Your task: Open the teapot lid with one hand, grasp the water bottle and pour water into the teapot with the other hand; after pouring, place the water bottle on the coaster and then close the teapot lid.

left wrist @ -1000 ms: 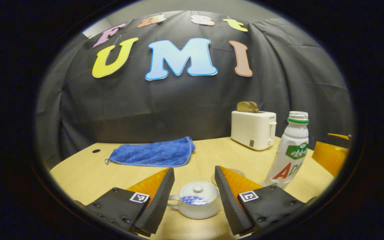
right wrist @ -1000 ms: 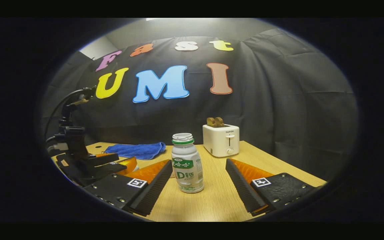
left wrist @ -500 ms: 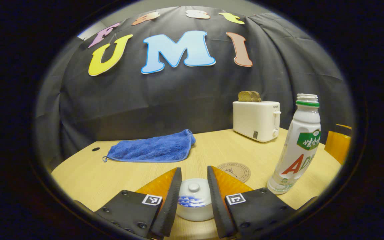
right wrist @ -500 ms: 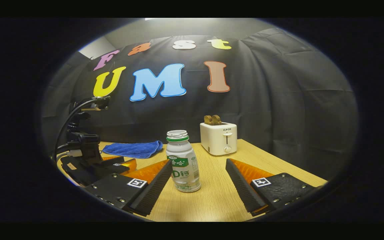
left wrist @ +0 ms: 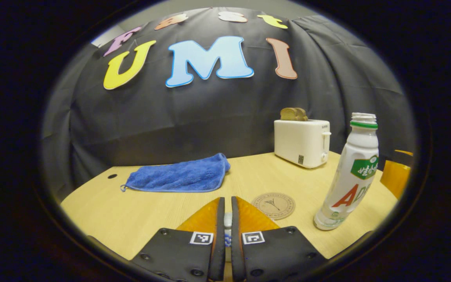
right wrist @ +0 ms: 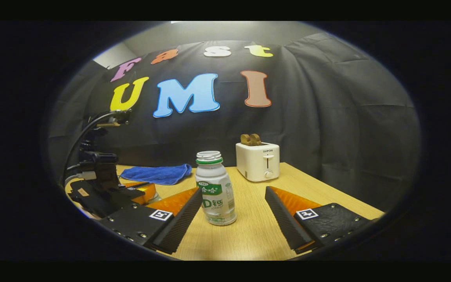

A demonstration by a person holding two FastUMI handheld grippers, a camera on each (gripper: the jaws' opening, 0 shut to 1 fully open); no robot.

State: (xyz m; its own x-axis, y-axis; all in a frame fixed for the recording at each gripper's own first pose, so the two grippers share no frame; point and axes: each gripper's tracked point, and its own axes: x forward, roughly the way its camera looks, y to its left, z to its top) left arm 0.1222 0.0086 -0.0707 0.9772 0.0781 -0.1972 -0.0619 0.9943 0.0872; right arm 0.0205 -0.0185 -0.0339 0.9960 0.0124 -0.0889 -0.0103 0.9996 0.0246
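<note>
Teapot lid (left wrist: 228,219): glimpsed as a sliver between the nearly closed fingers of the left gripper (left wrist: 225,203); contact cannot be told.
Coaster (left wrist: 273,205): just right of the lid.
Water bottle (right wrist: 214,188): uncapped, upright, beyond the coaster, ahead of the wide-apart right gripper (right wrist: 233,192).

A pale wood-grain worktop (left wrist: 163,207) holds a bright blue towel (left wrist: 178,178) and a cream-white toaster (left wrist: 302,141) with brown bread (left wrist: 293,114). The white bottle (left wrist: 351,176) has a green neck ring, a green label patch and red lettering. The tan round coaster (left wrist: 273,205) carries a dark printed ring and emblem.
</note>
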